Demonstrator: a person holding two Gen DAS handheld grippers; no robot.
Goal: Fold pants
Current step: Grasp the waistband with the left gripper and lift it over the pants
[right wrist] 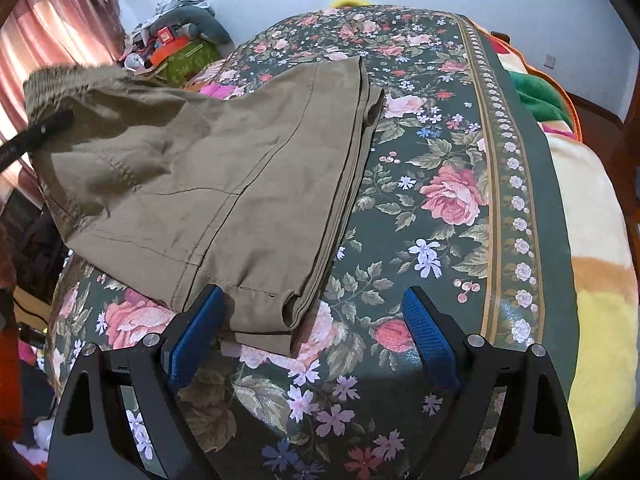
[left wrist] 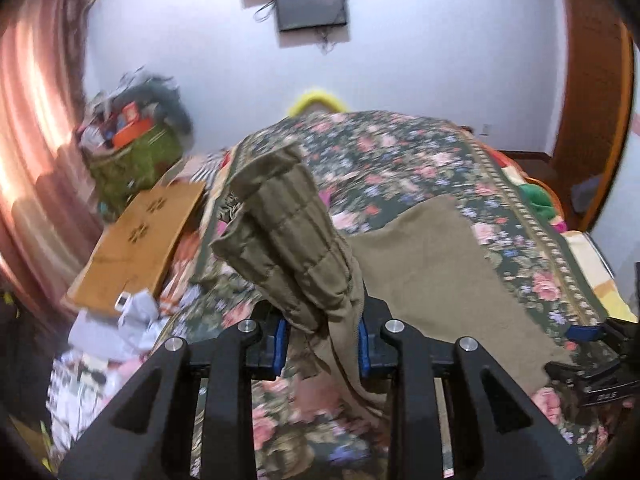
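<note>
pants [left wrist: 304,240] waistband raised, pinched by left gripper [left wrist: 322,344].

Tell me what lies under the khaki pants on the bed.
The khaki pants rest on a dark green floral bedspread, visible all around them. Whatever is directly beneath the fabric is covered and cannot be seen.
</note>
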